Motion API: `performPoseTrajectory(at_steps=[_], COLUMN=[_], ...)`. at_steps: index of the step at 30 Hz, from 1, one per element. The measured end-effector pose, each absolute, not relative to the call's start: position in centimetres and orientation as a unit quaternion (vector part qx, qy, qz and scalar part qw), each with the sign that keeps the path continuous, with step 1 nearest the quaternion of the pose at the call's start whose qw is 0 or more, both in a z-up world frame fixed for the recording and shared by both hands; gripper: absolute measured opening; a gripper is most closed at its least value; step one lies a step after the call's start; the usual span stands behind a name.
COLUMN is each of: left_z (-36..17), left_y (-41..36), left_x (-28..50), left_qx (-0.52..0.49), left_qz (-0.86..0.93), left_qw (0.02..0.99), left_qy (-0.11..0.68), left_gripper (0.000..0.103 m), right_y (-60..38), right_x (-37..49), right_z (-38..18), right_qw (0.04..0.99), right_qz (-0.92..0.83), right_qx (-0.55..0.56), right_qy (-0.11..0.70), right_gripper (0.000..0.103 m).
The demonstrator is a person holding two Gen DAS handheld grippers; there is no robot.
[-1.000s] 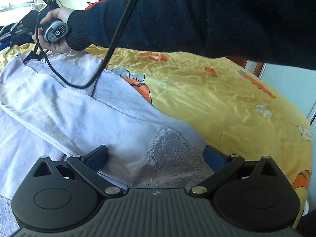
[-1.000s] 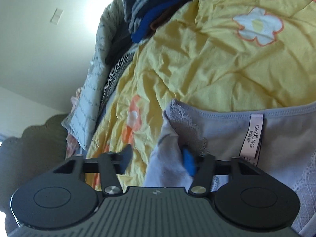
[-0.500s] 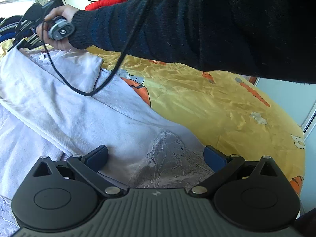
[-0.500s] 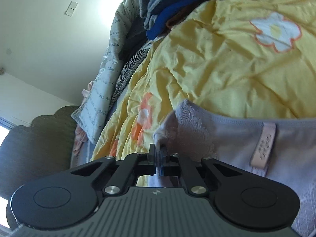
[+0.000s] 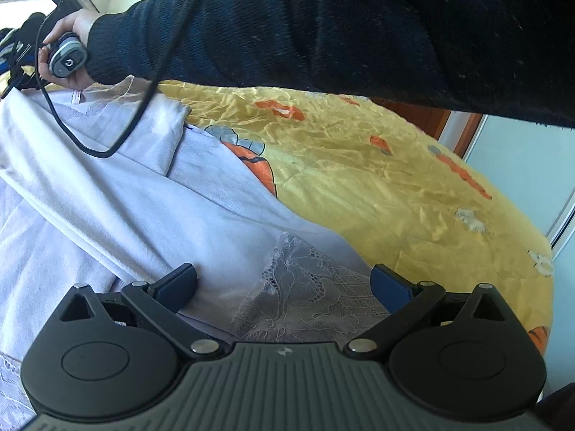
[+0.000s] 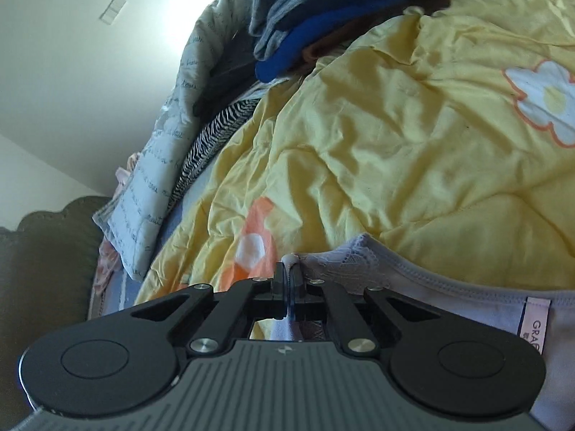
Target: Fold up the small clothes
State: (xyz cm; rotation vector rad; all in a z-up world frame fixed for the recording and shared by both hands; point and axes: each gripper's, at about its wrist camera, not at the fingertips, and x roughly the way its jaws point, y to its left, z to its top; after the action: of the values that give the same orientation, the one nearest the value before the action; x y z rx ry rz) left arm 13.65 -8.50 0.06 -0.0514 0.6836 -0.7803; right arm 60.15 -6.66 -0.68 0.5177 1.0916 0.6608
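One lilac garment lies spread on the yellow quilt, filling the left wrist view from 12 o'clock round to 6 on its left side. Its lace panel sits at 6 o'clock, directly between the two blue pads of the left gripper, which stands wide, both fingers resting on or just over the fabric and gripping nothing. The garment's edge runs diagonally from 11 o'clock down to 5; beyond it the quilt is bare toward 3 o'clock, up to the bed's rounded border near a pale door.

The person's dark sleeve spans the top of that view from 10 to 2 o'clock. The right hand at 10 o'clock holds a gripper handle, and one black cable loops from it onto the garment.

In the right wrist view, the right gripper is pinched closed on a small bunch of the garment's lace-trimmed waistband corner at 6 o'clock. The waistband runs off toward 4 o'clock, where one pink brand label shows. Open quilt with two printed flowers lies from 12 to 3 o'clock. At 11 to 12 o'clock is a pile of clothes, with a script-printed cushion and a zebra-striped fabric at 10, crowding that side. One wall switch shows at 11 o'clock.
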Motion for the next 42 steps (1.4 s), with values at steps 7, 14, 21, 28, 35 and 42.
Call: performPoseTrajectory(at_steps=[7, 14, 21, 28, 35, 42], left_z=[0.1, 0.0, 0.1, 0.1, 0.1, 2.8], left_y=[-8.7, -8.5, -8.9, -9.5, -9.2, -5.9], left_x=[13.7, 13.7, 13.5, 13.3, 13.2, 12.5], left_qx=[-0.026, -0.029, -0.018, -0.005, -0.011, -0.044], left_qz=[-0.372, -0.372, -0.368, -0.362, -0.364, -0.312], left_qw=[0.868, 0.869, 0.871, 0.874, 0.874, 0.897], left_qy=[0.327, 0.325, 0.324, 0.324, 0.323, 0.311], left_gripper=[0.103, 0.103, 0.103, 0.103, 0.103, 0.103], right_y=[-8.5, -12.3, -8.9, -5.4, -7.3, -20.3], right_x=[59.3, 54.3, 51.4, 52.2, 51.3, 49.7], right_z=[-2.3, 3.4, 1.9, -1.7, 0.1, 5.4], right_qw=[0.757, 0.807, 0.768, 0.756, 0.767, 0.878], right_qz=[0.296, 0.288, 0.345, 0.339, 0.323, 0.184], right_qx=[0.268, 0.223, 0.221, 0.249, 0.275, 0.161], right_qy=[0.517, 0.465, 0.491, 0.502, 0.482, 0.412], right_gripper=[0.028, 0.051, 0.054, 0.058, 0.056, 0.055])
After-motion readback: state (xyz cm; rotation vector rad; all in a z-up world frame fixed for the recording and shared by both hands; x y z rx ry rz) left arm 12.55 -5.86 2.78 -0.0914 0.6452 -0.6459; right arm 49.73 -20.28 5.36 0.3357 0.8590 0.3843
